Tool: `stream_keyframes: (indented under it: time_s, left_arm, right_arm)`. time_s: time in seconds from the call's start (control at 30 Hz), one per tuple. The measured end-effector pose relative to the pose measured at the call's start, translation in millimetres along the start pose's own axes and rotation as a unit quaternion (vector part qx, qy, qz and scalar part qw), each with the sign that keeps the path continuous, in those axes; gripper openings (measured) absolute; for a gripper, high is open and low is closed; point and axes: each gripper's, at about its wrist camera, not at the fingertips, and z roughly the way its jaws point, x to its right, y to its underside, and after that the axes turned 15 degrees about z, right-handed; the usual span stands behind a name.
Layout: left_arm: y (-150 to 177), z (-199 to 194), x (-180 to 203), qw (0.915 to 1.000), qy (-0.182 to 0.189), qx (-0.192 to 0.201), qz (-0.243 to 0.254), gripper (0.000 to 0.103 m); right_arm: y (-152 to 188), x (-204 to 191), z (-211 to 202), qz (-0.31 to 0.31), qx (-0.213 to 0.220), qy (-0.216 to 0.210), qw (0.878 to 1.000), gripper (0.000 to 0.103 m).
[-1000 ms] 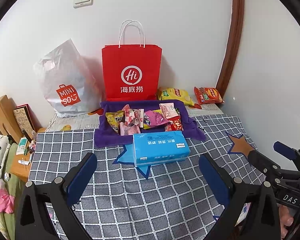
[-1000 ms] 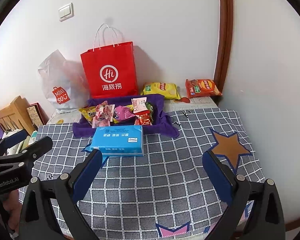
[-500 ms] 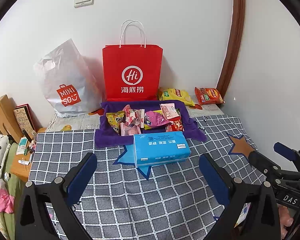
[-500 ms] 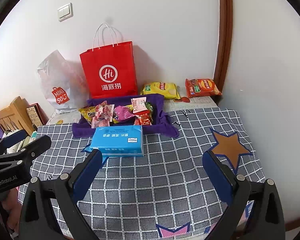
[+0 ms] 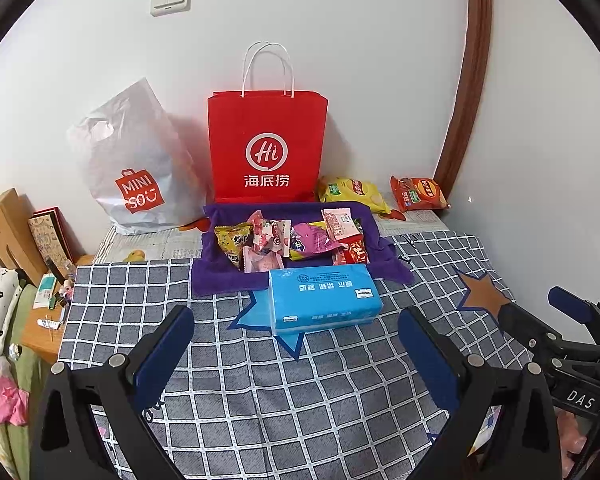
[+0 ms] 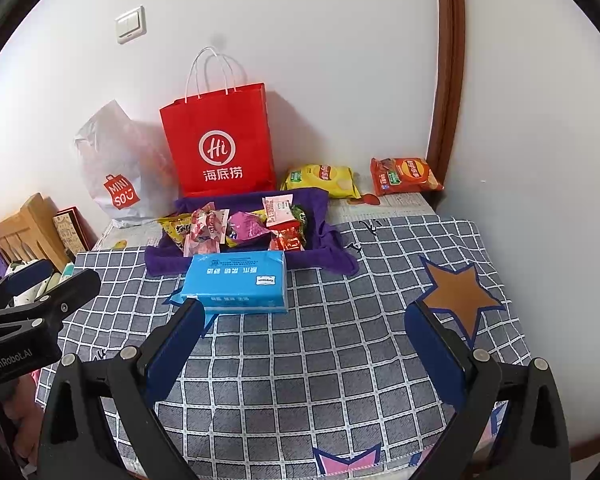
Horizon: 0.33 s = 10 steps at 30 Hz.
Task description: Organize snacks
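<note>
— Where do the two tongs stand?

— The left gripper (image 5: 296,354) has its blue-padded fingers spread wide with nothing between them, held above the grey checked tablecloth (image 5: 260,392). The right gripper (image 6: 304,344) is just as wide apart and just as empty, over the same cloth.

— And measured from the blue plastic-wrapped tissue pack (image 5: 324,298)?

— Both sets of fingertips sit on the near side of it, apart from it. In the right wrist view the left-hand pad (image 6: 176,344) lies just below the pack's near corner; I cannot tell whether they touch.

— The snacks?

— Directly behind the tissue pack, a heap of small crinkly snack packets (image 5: 288,238) — pink, yellow, magenta, red — lies in a purple cloth-lined tray (image 5: 216,276) that touches the pack's far edge. Behind that stands a red paper carrier bag with white handles (image 5: 266,148). Behind the pack and to its right, near the wall, lie a yellow crisp bag (image 5: 350,192) and a red crisp bag (image 5: 418,194). To the left, a white plastic shopping bag (image 5: 136,164).
</note>
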Motion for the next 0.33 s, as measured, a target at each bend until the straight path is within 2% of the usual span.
stream_keyframes:
  time_s: [0.33]
  left_arm:
    - [2.6, 1.7, 0.0, 1.0, -0.002, -0.001, -0.005, 0.103]
  right_arm:
    - [-1.9, 0.1, -0.9, 0.001, 0.002, -0.003, 1.0, 0.099]
